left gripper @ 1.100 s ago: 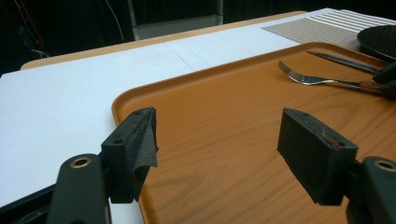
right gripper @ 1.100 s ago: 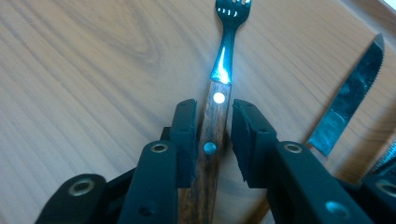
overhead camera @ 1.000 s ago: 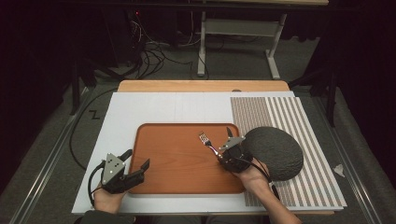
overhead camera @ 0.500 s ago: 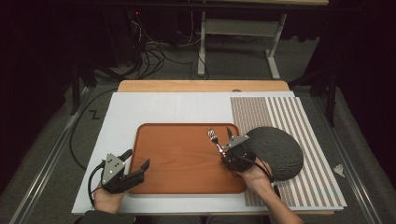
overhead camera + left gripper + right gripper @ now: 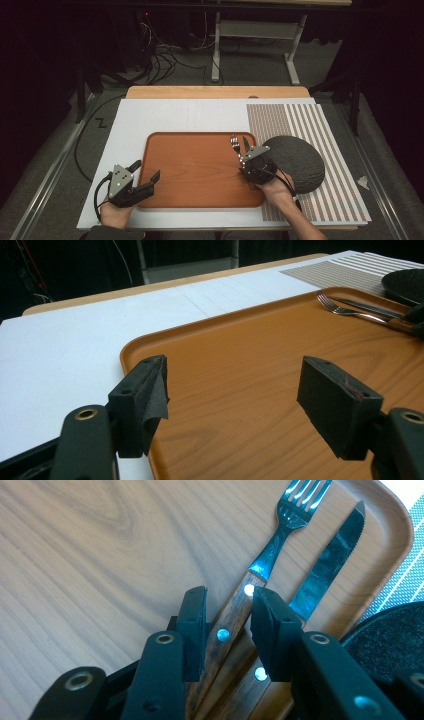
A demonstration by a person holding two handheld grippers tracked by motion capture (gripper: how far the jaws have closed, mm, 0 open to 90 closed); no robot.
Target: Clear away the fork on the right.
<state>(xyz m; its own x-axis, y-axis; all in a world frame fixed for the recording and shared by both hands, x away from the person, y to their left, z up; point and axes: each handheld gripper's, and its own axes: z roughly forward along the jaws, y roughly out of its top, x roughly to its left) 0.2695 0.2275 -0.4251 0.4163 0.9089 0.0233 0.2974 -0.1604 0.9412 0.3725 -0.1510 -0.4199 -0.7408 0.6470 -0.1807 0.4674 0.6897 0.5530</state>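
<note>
On the worktop's tray (image 5: pixel 190 170), our right gripper (image 5: pixel 227 610) loosely straddles the fork (image 5: pixel 280 535) at three o'clock, left gripper (image 5: pixel 235 390) gaping; clamping now could snag the knife (image 5: pixel 330 565).

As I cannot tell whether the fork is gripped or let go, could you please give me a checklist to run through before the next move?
1. Fork handle between the right tool's jaws: ok.
2. Pads pressing the handle: cannot tell; a gap shows at each side.
3. Knife outside the jaws: ok, it lies beside the fork.
4. Fork and knife on the tray: ok.
5. Left tool open and holding nothing: ok.
6. Dark round mat apart from the right tool: cannot tell.
</note>
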